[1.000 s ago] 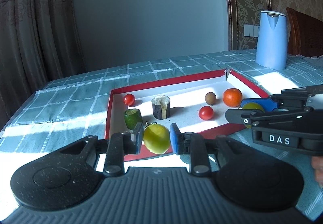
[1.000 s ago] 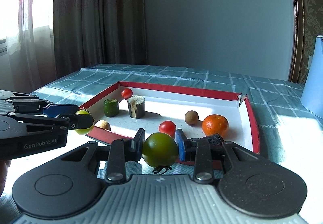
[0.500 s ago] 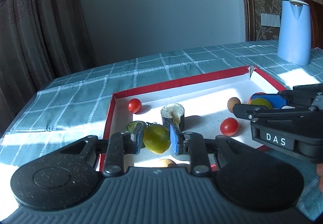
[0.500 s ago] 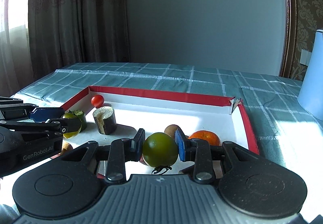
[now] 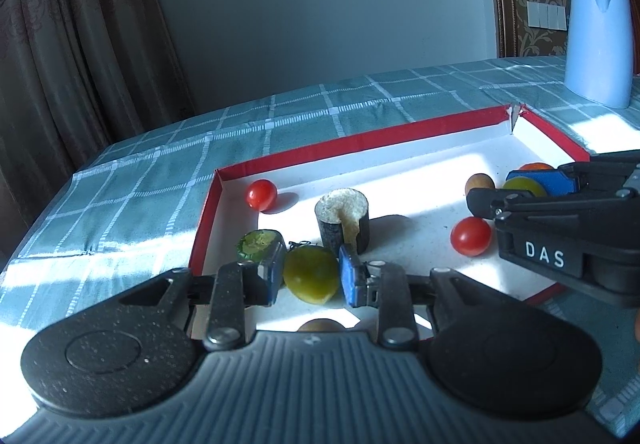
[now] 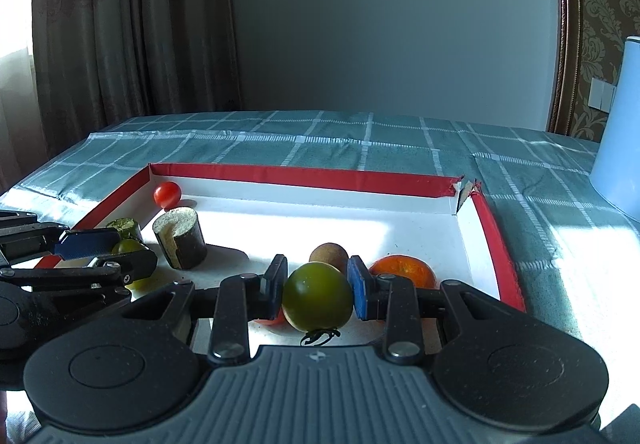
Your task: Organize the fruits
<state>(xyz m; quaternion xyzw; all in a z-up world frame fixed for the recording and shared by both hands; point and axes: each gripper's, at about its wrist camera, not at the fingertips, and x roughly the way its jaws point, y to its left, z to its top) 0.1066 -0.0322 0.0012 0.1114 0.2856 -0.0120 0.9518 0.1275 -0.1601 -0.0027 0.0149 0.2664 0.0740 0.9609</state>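
A red-rimmed white tray (image 5: 360,141) (image 6: 304,176) lies on the checked tablecloth. My left gripper (image 5: 311,274) is shut on a yellow-green tomato (image 5: 311,275), held over the tray's near left part. My right gripper (image 6: 317,294) is shut on a darker green tomato (image 6: 317,296), held over the tray's near right part. In the tray lie a red cherry tomato (image 5: 261,194) at the far left, a second one (image 5: 470,236), a cut green piece (image 5: 258,244), a dark cylinder piece (image 5: 342,213), a brown round fruit (image 6: 329,256) and an orange (image 6: 402,271).
A light blue kettle (image 5: 598,37) stands on the table at the far right, beyond the tray. Another small brown fruit (image 5: 320,324) shows just under the left gripper. Curtains hang behind the table's left side.
Both grippers have moved forward over the tray's front rim, each still holding its tomato. They now hang above the tray floor among the other fruits.
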